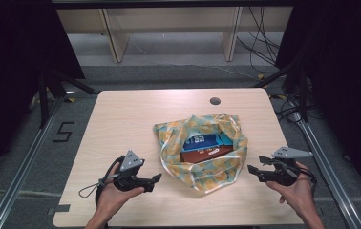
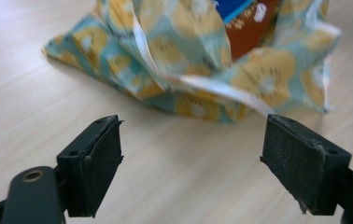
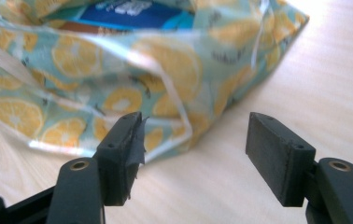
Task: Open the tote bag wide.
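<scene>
Bag (image 1: 202, 152) w/ boxes (image 1: 206, 148) inside sits betw. left gripper (image 1: 155, 179) & right gripper (image 1: 251, 169), both jaws wide, empty; we risk pinching thin, slack fabric & tipping contents out.

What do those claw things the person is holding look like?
Each hand holds a black claw tool. The left gripper and the right gripper both have two flat black jaws with dark, rough pads that are frayed at the edges. A grey three-cornered plate sits on top of each one. A thin black cable loops out from the left one. No sleeves show on the forearms.
</scene>
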Demonstrator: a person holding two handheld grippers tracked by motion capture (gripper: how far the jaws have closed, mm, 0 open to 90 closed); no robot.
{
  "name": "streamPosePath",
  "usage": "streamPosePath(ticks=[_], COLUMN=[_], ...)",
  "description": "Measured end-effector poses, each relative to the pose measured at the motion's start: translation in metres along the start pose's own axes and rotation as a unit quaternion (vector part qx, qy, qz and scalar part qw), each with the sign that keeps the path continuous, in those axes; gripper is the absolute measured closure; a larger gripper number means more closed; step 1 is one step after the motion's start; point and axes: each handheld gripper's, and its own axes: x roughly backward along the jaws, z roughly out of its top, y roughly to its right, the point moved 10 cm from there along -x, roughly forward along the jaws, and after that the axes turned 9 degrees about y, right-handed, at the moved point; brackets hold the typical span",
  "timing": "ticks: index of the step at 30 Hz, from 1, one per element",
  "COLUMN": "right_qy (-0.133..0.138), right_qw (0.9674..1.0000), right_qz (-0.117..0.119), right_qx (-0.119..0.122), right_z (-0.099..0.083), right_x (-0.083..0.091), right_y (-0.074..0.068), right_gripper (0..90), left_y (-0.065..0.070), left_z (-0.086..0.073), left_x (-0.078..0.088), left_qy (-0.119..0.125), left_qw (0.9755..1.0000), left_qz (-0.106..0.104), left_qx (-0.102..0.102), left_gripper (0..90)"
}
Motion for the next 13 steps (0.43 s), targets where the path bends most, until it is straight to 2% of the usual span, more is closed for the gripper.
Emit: streamPosePath(ticks=[2, 3, 4, 5, 6, 7, 9, 10, 11, 12, 13], right_qy=[-0.004, -0.013, -0.016, -0.021, -0.021, -0.025, -0.030, -0.027, -0.026, -0.033, -0.029], right_qw=[0.9999, 0.9999, 0.9997, 0.9997, 0.9997, 0.9996, 0.9994, 0.9994, 0.9996, 0.9993, 0.9995], right_qz=[0.004, -0.004, -0.004, -0.007, -0.006, -0.001, 0.001, -0.006, -0.006, 0.002, -0.005], right_qx=[0.012, 0.000, 0.017, -0.001, -0.004, 0.016, 0.018, 0.021, 0.011, 0.019, 0.014], right_z=[-0.008, -0.014, -0.018, -0.021, -0.024, -0.027, -0.031, -0.031, -0.032, -0.033, -0.034], right_x=[0.001, 0.003, 0.003, 0.004, 0.003, 0.003, 0.003, 0.002, 0.001, 0.002, 0.001], right_y=[0.003, 0.002, 0.005, 0.002, 0.002, 0.005, 0.005, 0.006, 0.004, 0.006, 0.006], right_gripper=[37.7, 37.7, 37.8, 37.7, 37.7, 37.7, 37.7, 37.7, 37.6, 37.5, 37.2], left_y=[0.001, 0.000, -0.001, -0.002, -0.003, -0.003, -0.005, -0.006, -0.007, -0.008, -0.008], left_z=[-0.008, -0.013, -0.016, -0.019, -0.021, -0.023, -0.027, -0.028, -0.030, -0.031, -0.033], left_x=[0.002, 0.003, 0.004, 0.004, 0.005, 0.004, 0.006, 0.004, 0.004, 0.002, 0.002], left_qy=[0.001, -0.004, -0.008, -0.008, -0.007, -0.003, -0.013, -0.006, -0.010, -0.008, -0.014], left_qw=[1.0000, 1.0000, 1.0000, 0.9999, 0.9999, 0.9999, 0.9998, 0.9999, 0.9998, 0.9998, 0.9997], left_qz=[0.002, 0.001, 0.001, 0.006, 0.007, 0.012, 0.012, 0.012, 0.017, 0.017, 0.017], left_qx=[0.003, -0.002, -0.006, -0.007, -0.010, -0.005, -0.011, -0.008, -0.008, -0.009, -0.009], left_gripper=[18.7, 18.7, 18.6, 18.4, 18.5, 18.5, 18.3, 18.0, 17.8, 17.8, 17.7])
